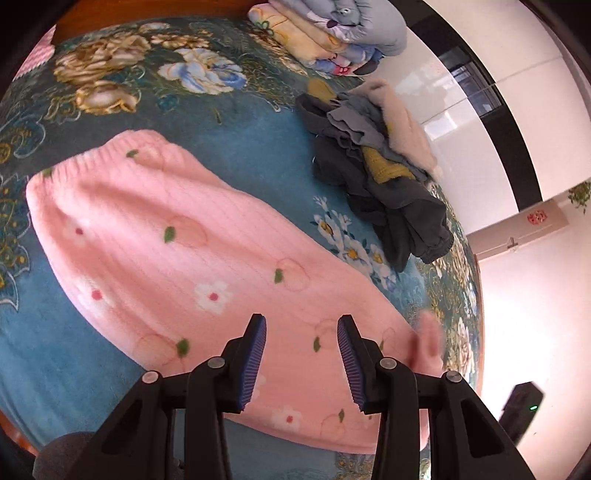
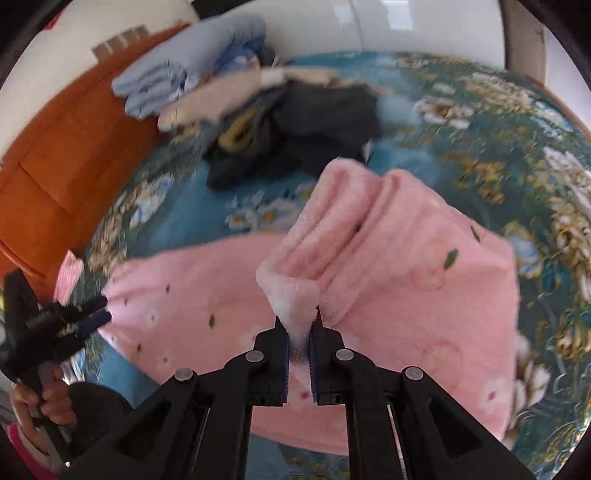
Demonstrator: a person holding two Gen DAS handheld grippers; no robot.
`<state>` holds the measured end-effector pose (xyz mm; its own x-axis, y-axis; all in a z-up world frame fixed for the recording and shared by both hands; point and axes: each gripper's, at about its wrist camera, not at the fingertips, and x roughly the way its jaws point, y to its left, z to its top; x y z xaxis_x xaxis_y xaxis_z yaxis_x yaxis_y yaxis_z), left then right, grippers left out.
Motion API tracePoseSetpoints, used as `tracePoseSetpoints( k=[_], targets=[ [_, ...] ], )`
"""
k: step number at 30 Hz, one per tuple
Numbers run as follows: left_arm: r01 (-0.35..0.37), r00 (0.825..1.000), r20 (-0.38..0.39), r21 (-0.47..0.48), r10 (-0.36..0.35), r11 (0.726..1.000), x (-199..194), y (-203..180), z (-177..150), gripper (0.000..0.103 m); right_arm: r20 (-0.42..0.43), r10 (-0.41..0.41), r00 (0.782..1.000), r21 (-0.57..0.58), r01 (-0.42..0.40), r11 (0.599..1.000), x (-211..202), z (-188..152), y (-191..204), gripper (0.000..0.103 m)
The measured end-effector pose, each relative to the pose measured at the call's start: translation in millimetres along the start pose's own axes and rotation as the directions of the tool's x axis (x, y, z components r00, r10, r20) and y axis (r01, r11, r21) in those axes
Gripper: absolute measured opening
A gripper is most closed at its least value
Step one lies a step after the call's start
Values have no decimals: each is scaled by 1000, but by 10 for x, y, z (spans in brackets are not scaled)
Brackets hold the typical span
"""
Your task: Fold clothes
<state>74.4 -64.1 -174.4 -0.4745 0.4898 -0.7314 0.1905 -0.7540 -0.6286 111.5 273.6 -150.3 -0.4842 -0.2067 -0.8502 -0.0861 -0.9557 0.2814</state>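
Observation:
A pink fleece garment (image 1: 177, 251) with small flowers and green leaves lies spread on the blue floral bed cover (image 1: 229, 147). My left gripper (image 1: 301, 332) is open, hovering just above the garment's near part, holding nothing. My right gripper (image 2: 298, 332) is shut on a folded edge of the pink garment (image 2: 399, 280) and lifts it, so a thick fold stands up ahead of the fingers. The left gripper also shows in the right wrist view (image 2: 101, 314), at the garment's left edge.
A heap of dark grey, yellow and cream clothes (image 1: 384, 173) lies beyond the garment, also seen in the right wrist view (image 2: 295, 125). Folded quilts (image 1: 332, 33) are stacked at the far end. An orange wooden headboard (image 2: 62, 158) borders the bed.

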Motion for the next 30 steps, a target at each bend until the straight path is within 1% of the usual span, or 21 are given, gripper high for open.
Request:
tracePoseSetpoints(
  k=[2, 5, 7, 8, 10, 11, 12, 14, 15, 16, 18, 20, 21, 23, 25, 27, 28, 30],
  targets=[
    [6, 1000, -20, -1, -6, 1000, 57, -8, -17, 44, -67, -38, 997, -43, 35, 998, 310, -173, 179, 9],
    [13, 999, -51, 4, -13, 1000, 149, -34, -46, 44, -106, -69, 992, -78, 61, 995, 451, -280, 265, 9],
    [19, 997, -71, 6, -18, 1000, 210, -51, -65, 44, -76, -82, 994, -122, 72, 990, 367, -270, 338, 9],
    [21, 996, -82, 7, -21, 1000, 240, -60, -74, 44, -62, -76, 995, -146, 66, 987, 324, -262, 387, 9],
    [27, 994, -102, 10, -26, 1000, 301, -77, -93, 44, -61, -56, 997, -197, 44, 979, 328, -273, 532, 9],
    [29, 993, -113, 11, -28, 1000, 332, -86, -103, 44, -74, -56, 996, -221, 38, 975, 376, -298, 577, 10],
    [32, 992, -123, 12, -30, 999, 362, -94, -112, 44, -93, -64, 994, -229, 42, 973, 445, -330, 594, 13],
    [37, 987, -156, 32, -31, 999, 436, -153, -166, 44, -131, -80, 988, -242, 46, 969, 578, -394, 626, 14],
    [37, 985, -168, 39, -30, 999, 473, -182, -190, 45, -147, -73, 986, -238, 37, 971, 604, -417, 614, 18],
    [37, 983, -180, 46, -28, 998, 511, -210, -213, 45, -161, -62, 985, -234, 23, 972, 621, -436, 602, 22],
    [37, 979, -203, 60, -24, 998, 587, -266, -260, 46, -181, 6, 983, -232, -49, 971, 541, -430, 569, 33],
    [35, 974, -224, 75, -17, 997, 669, -331, -312, 46, -164, 76, 984, -209, -110, 972, 372, -364, 469, 38],
    [33, 972, -233, 87, -12, 996, 717, -376, -347, 46, -139, 84, 987, -183, -109, 977, 291, -312, 377, 45],
    [23, 967, -255, 122, 9, 992, 830, -485, -431, 46, -97, 41, 994, -91, -50, 995, 208, -180, 116, 50],
    [1, 958, -283, 181, 51, 983, 976, -634, -546, 46, -93, 9, 996, 34, -6, 999, 232, -64, -167, 50],
    [-15, 947, -306, 253, 95, 967, 1106, -783, -687, 46, -111, 17, 994, 132, -2, 991, 303, -3, -326, 50],
    [-18, 943, -315, 283, 111, 959, 1161, -847, -750, 46, -119, 16, 993, 158, 3, 987, 344, 20, -352, 50],
    [-43, 933, -326, 322, 154, 946, 1237, -889, -835, 46, -128, 17, 992, 160, 4, 987, 416, 70, -299, 50]
  ],
)
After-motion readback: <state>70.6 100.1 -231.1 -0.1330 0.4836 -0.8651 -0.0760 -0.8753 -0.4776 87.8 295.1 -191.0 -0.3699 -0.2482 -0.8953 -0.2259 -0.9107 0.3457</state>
